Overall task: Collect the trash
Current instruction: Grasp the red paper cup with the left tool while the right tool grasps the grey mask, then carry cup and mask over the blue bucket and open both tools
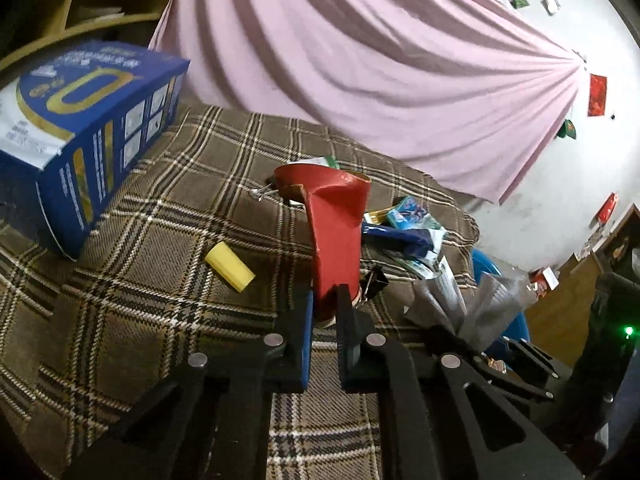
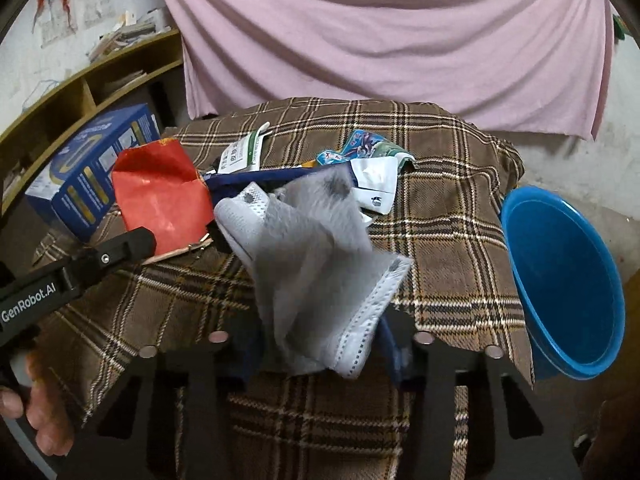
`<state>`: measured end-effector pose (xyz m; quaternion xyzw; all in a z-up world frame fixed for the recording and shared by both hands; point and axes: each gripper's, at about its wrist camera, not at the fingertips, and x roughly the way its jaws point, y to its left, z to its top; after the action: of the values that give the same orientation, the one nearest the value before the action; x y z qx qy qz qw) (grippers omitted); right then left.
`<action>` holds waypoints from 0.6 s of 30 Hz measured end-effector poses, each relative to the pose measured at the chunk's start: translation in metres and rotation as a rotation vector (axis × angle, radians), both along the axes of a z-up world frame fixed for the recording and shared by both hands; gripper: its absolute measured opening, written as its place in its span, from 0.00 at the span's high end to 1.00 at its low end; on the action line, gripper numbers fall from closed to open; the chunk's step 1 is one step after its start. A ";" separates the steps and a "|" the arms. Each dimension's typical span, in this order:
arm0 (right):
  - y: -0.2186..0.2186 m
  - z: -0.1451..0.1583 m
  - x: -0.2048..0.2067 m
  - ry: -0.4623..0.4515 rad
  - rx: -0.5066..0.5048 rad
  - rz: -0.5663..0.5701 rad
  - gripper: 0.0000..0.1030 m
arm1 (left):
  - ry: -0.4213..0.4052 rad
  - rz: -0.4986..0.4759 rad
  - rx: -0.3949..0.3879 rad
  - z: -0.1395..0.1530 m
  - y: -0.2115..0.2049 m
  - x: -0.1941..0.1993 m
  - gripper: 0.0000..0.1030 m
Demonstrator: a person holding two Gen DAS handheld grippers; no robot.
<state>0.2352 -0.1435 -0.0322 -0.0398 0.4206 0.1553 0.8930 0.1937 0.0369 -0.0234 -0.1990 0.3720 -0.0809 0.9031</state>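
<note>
Left wrist: left gripper (image 1: 325,300), jaws pinching red paper (image 1: 334,232) above the plaid-covered counter (image 1: 160,280); blue box (image 1: 80,140) print illegible.
Right wrist: right gripper (image 2: 320,350), jaws pinching grey mask (image 2: 316,264), fingertips hidden; neighbouring gripper reads "GenRobot.AI"; blue basin (image 2: 560,280) beside the counter.

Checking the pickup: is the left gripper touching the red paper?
Touching. The left wrist view shows the left gripper shut on the red paper's lower edge, both fingers pressing it.
</note>
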 end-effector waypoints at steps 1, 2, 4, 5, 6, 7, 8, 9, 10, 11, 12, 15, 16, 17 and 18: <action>-0.002 0.001 -0.003 -0.008 0.013 -0.003 0.63 | -0.016 -0.001 0.014 0.002 -0.002 -0.003 0.93; -0.002 0.002 -0.006 -0.015 0.021 -0.006 0.65 | -0.029 0.001 0.026 0.002 -0.004 -0.006 0.93; -0.007 0.007 -0.013 -0.047 0.051 -0.009 0.69 | -0.063 0.009 0.049 0.005 -0.008 -0.014 0.93; -0.008 0.010 -0.016 -0.062 0.058 -0.010 0.70 | -0.080 0.015 0.060 0.008 -0.008 -0.019 0.93; -0.010 0.012 -0.019 -0.078 0.067 -0.012 0.70 | -0.102 0.023 0.076 0.011 -0.009 -0.023 0.93; -0.010 0.015 -0.021 -0.092 0.083 -0.010 0.70 | -0.122 0.027 0.091 0.016 -0.009 -0.027 0.93; -0.013 0.019 -0.024 -0.112 0.114 -0.002 0.70 | -0.143 0.031 0.104 0.020 -0.011 -0.030 0.93; -0.017 0.024 -0.029 -0.141 0.145 0.002 0.70 | -0.171 0.034 0.118 0.025 -0.013 -0.034 0.93; -0.019 0.028 -0.032 -0.167 0.156 -0.001 0.70 | -0.190 0.036 0.125 0.027 -0.015 -0.038 0.93; -0.021 0.036 -0.036 -0.211 0.162 -0.004 0.70 | -0.210 0.038 0.131 0.031 -0.017 -0.040 0.93; -0.023 0.042 -0.038 -0.243 0.167 -0.005 0.70 | -0.235 0.037 0.136 0.037 -0.020 -0.043 0.93; -0.032 0.064 -0.044 -0.347 0.185 -0.017 0.70 | -0.313 0.036 0.154 0.056 -0.030 -0.046 0.93; -0.035 0.071 -0.045 -0.381 0.188 -0.024 0.70 | -0.343 0.034 0.159 0.063 -0.035 -0.046 0.93; -0.040 0.080 -0.046 -0.421 0.190 -0.033 0.70 | -0.366 0.031 0.161 0.070 -0.038 -0.046 0.93; -0.044 0.087 -0.047 -0.449 0.192 -0.042 0.70 | -0.396 0.026 0.165 0.078 -0.044 -0.045 0.93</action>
<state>0.1882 -0.1879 0.0547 0.0205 0.1958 0.1634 0.9667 0.1490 -0.0071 0.0542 -0.1093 0.1902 -0.0760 0.9727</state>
